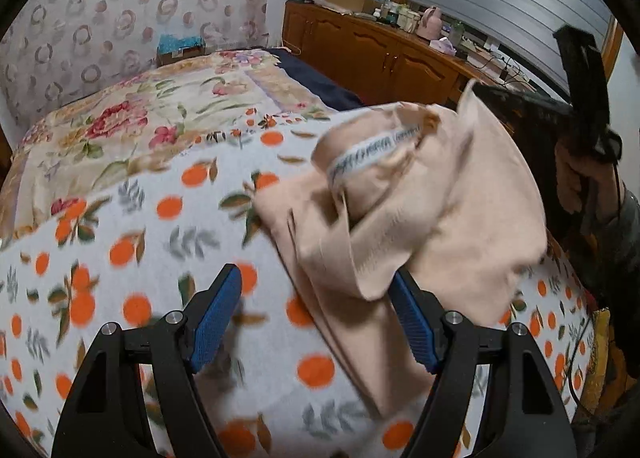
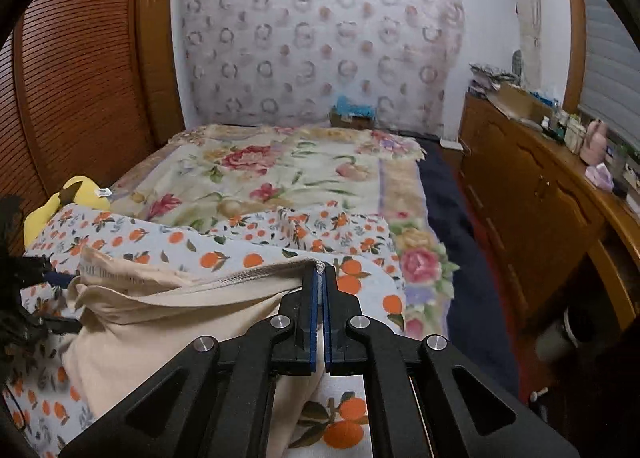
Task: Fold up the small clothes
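Two grippers over one beige garment on a bed, atop an orange-print blanket. On the far side, by the patterned wall hanging, a small box with something blue bunched on top; contents otherwise unclear. On the wooden sideboard, an open cardboard box beside stacked fabrics, inside not visible.

Garment soft, pale peach-beige, rumpled and partly lifted, with a printed white waistband curling across the upper folds and a stitched hem drawn taut.

Right gripper closed tight on a corner of that hem, blue pads pressed together with cloth pinched at the tips. Left gripper spread wide, low over the blanket, nothing clamped; a fold of the garment draped over its right finger. Motion blur across cloth and blanket in the left wrist view.
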A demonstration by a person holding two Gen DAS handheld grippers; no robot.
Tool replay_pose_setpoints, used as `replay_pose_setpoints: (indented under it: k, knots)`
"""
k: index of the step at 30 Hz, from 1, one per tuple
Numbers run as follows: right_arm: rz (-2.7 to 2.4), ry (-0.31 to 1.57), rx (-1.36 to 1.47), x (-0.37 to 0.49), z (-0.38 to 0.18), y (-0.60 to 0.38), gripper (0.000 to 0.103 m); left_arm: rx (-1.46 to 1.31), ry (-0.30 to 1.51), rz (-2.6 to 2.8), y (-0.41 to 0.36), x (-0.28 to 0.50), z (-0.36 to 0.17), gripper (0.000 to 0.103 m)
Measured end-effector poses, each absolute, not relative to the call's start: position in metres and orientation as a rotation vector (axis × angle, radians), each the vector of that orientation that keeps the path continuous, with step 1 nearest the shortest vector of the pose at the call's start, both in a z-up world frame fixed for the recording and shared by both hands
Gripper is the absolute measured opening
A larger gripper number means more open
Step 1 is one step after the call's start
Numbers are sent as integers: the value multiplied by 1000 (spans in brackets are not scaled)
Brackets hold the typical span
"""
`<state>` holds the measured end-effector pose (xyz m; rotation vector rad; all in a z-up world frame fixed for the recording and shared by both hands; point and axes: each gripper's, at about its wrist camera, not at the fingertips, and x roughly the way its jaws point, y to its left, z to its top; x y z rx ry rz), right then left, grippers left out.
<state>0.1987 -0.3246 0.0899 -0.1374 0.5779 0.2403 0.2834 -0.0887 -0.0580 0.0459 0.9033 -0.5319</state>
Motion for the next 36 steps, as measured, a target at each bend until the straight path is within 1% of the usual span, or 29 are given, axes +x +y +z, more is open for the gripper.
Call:
replay_pose_setpoints:
  k: [1,2,3,4,5,6,8,10,13,15,16,17,18,19,20,21,22,23,25,28,36]
  knots:
    - [239,580,-146,198,89,-323,2,48,898,-540,-91,288,-57,76]
    - [240,581,-152,199,90,-322,2,49,893,-552,-91,292,-56,66]
    - [238,583,-156,198,90,-324,2,43,886,-572,-92,297,-54,56]
    - [239,583,-155,200,92,-323,2,27,891,-586,-91,301,-53,34]
    - [243,581,-154,201,94,-321,2,-7,885,-598,-88,305,-49,22]
    - [241,576,-157,201,97,-320,2,-39,855,-596,-84,306,-44,16]
    - [239,568,-158,206,97,-316,2,-98,794,-564,-74,310,-31,11]
    - [208,554,-161,208,94,-314,2,-128,788,-516,-67,319,-26,11]
    - [145,584,-170,215,89,-313,2,-93,777,-477,-72,324,-24,11]
    - [144,607,-187,218,85,-305,2,-62,776,-446,-77,324,-24,14]
    - [145,614,-199,219,84,-299,2,-47,778,-433,-79,324,-24,20]
    - [139,621,-213,219,83,-295,2,-40,781,-427,-78,325,-25,29]
    - [140,625,-219,219,85,-292,2,-37,783,-422,-77,323,-25,35]
    - [157,630,-212,218,87,-290,2,-38,778,-423,-75,320,-25,48]
    - [172,635,-202,216,90,-290,2,-42,775,-428,-73,319,-24,58]
    - [175,640,-194,214,93,-291,4,-46,774,-432,-70,316,-23,63]
    - [170,640,-186,211,97,-296,11,-49,773,-432,-68,314,-23,72]
    - [172,635,-177,205,100,-299,19,-50,772,-435,-67,311,-22,77]
    - [187,626,-150,188,104,-303,26,-35,776,-445,-65,299,-23,79]
    - [224,632,-122,158,101,-307,32,-11,797,-455,-70,285,-29,79]
    - [326,718,-107,104,75,-304,33,25,884,-502,-85,252,-58,79]
